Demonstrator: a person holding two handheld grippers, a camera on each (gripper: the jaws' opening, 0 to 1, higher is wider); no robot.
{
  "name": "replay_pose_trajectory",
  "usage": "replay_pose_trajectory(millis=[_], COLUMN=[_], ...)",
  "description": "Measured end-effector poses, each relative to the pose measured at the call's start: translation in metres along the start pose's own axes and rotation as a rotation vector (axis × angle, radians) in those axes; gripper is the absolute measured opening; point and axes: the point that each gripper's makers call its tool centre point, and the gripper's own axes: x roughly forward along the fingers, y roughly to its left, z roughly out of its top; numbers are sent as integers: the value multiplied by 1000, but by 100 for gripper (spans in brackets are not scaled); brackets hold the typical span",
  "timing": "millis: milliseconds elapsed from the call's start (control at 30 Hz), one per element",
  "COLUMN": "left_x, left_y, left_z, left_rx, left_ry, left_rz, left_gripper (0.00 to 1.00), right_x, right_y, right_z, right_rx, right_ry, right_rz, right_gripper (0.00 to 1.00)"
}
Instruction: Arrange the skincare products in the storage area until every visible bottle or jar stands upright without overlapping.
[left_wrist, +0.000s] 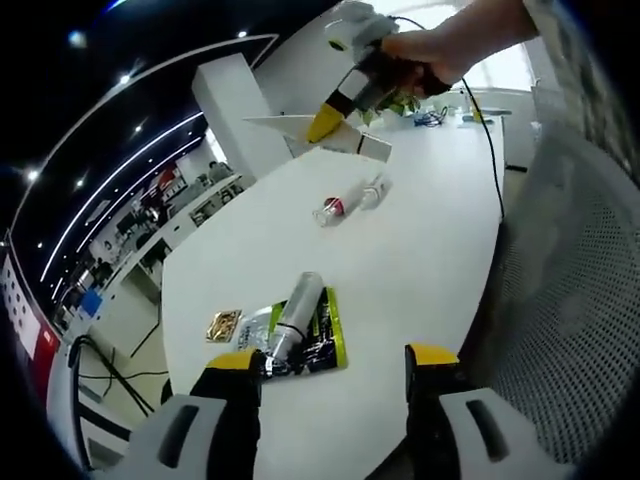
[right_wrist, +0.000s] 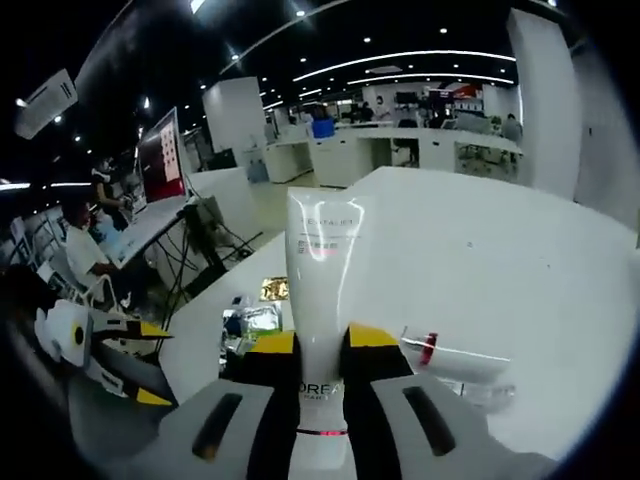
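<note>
Work barely begun: my right gripper (right_wrist: 320, 352) clamps a white tube (right_wrist: 320, 290); left gripper (left_wrist: 335, 362) gapes empty; silver tube (left_wrist: 290, 318) and, seemingly, two small bottles (left_wrist: 352, 199) lie flat.

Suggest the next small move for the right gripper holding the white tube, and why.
Probably lower the white tube and stand it on a bare patch of the table. The right gripper is shut on it, held up above the table, while a silver tube and a clear bottle lie flat there.

Left claw (left_wrist: 335, 368) gaping over table (left_wrist: 430, 250); silver tube (left_wrist: 292, 312) apparently atop green sachet (left_wrist: 322, 335).
</note>
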Motion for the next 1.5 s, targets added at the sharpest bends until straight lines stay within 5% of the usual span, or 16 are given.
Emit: replay_pose_trajectory(millis=[633, 1133, 1500], left_x=[0, -1, -14], left_y=[-8, -4, 29], left_z=[-5, 1, 35], left_rx=[-45, -71, -399], left_ry=[19, -1, -146], left_rz=[-43, -38, -37], left_gripper=[60, 60, 63], right_x=[-41, -64, -58], right_y=[14, 1, -2], right_z=[21, 31, 34], right_rx=[25, 13, -45], right_ry=[-131, -190, -187], right_rz=[-38, -68, -56], right_gripper=[12, 12, 12])
